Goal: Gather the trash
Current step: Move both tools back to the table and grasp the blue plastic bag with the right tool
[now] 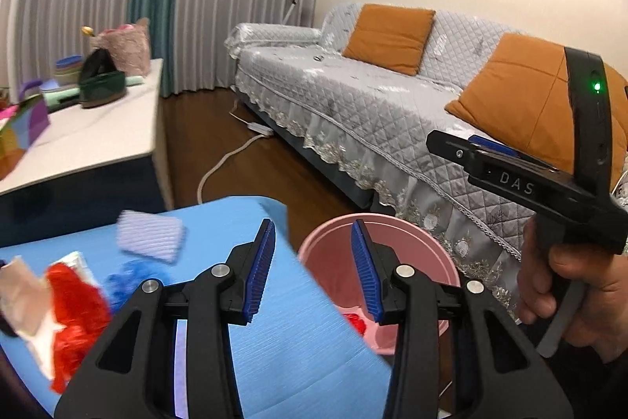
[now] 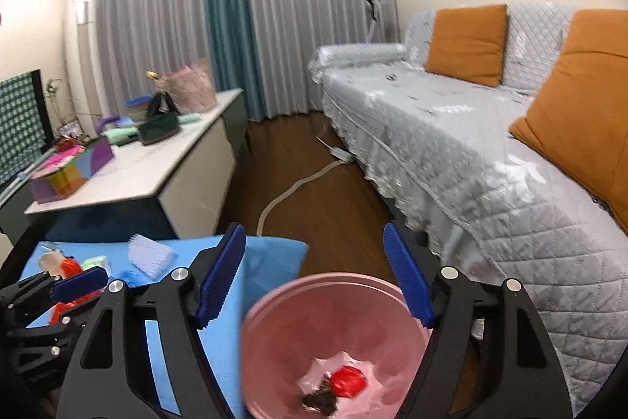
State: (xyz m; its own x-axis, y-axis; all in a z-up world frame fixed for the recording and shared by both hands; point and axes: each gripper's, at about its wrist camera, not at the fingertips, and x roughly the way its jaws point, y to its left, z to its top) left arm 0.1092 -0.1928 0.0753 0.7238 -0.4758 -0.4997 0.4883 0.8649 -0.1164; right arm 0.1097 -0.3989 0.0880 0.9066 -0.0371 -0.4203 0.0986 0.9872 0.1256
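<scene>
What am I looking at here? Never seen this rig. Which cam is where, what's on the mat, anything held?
No robot: a person holds a handheld two-finger tool in each hand. Each picture comes from a fisheye camera on one tool, looking along its blue-padded fingers. The left view shows the left tool, open and empty, and the right tool off to the side. The right view shows the right tool, open above the pink bin, which holds a red scrap. On the blue mat lie a red wrapper and a lilac ribbed piece.
</scene>
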